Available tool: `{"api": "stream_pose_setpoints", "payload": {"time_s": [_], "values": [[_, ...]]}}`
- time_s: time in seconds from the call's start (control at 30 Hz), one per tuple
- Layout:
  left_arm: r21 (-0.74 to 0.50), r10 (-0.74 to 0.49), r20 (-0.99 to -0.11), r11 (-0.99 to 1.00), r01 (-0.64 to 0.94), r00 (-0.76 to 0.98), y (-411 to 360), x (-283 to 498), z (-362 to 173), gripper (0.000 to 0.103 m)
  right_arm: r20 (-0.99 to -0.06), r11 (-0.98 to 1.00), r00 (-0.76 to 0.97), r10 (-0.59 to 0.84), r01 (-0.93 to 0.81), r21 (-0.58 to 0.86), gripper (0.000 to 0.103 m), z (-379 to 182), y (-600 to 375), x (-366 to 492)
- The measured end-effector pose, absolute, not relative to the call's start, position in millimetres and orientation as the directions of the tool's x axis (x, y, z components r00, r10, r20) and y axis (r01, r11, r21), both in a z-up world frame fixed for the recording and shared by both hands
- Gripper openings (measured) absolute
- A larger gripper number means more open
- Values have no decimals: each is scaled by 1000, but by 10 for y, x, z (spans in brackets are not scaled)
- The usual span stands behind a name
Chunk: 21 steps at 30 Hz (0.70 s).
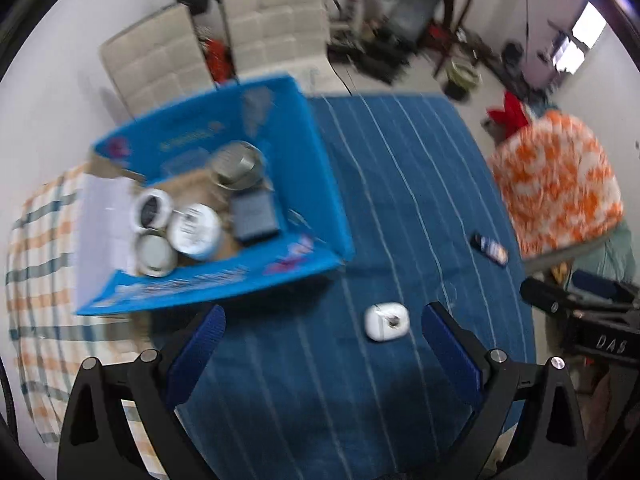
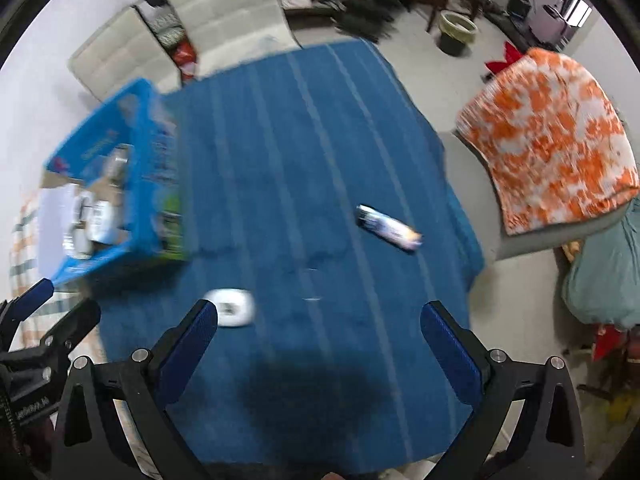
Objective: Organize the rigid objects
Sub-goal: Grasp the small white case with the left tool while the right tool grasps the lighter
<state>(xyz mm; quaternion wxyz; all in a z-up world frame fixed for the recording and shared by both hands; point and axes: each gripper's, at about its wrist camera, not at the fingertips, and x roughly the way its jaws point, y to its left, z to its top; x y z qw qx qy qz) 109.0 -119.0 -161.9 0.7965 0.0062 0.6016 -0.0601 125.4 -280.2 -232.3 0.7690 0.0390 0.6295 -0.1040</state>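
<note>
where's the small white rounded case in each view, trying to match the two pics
Left wrist view: the small white rounded plastic case lies low and right of centre on the blue striped cloth.
Right wrist view: the case lies low and left, just beyond the right tool's left finger.
Shared landmark: the blue cardboard box, up and left of the case in both.

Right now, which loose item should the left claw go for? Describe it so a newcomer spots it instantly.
Start at the blue striped cloth covering the table, then look to the right of the blue cardboard box. The small white rounded case lies there, near the open left claw. Unlike the dark, elongated tube lying farther off, it is white and squat.
</note>
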Motion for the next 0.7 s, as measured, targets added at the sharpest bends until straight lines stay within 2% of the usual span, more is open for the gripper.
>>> {"api": "stream_pose_setpoints", "payload": {"time_s": [0.23, 0.43, 0.53, 0.57, 0.63, 0.7], "values": [[-98, -109, -987, 991, 96, 121, -1694, 1236, -2405, 101, -981, 978, 133, -141, 172, -117, 103, -2868, -3386, 1519], [-98, -101, -994, 993, 62, 32, -1880, 1296, -2920, 101, -975, 978, 81, -208, 53, -204, 100, -3382, -3582, 1927], [-99, -99, -995, 995, 25, -3, -1908, 1316, -3128, 95, -968, 968, 36, -247, -26, -248, 81, -3648, -3641, 2079], [-95, -95, -995, 995, 10, -9, -1900, 1318, -3173, 95, -968, 967, 13, -251, -43, -251, 67, -3740, -3660, 2115], [-104, -105, -994, 994, -20, -22, -1852, 1312, -3231, 95, -978, 978, 16, -206, -11, -206, 56, -3746, -3721, 2136], [-123, -125, -992, 991, -61, -20, -1775, 1290, -3246, 95, -985, 985, -17, -170, 41, -170, 35, -3742, -3750, 2123]]}}
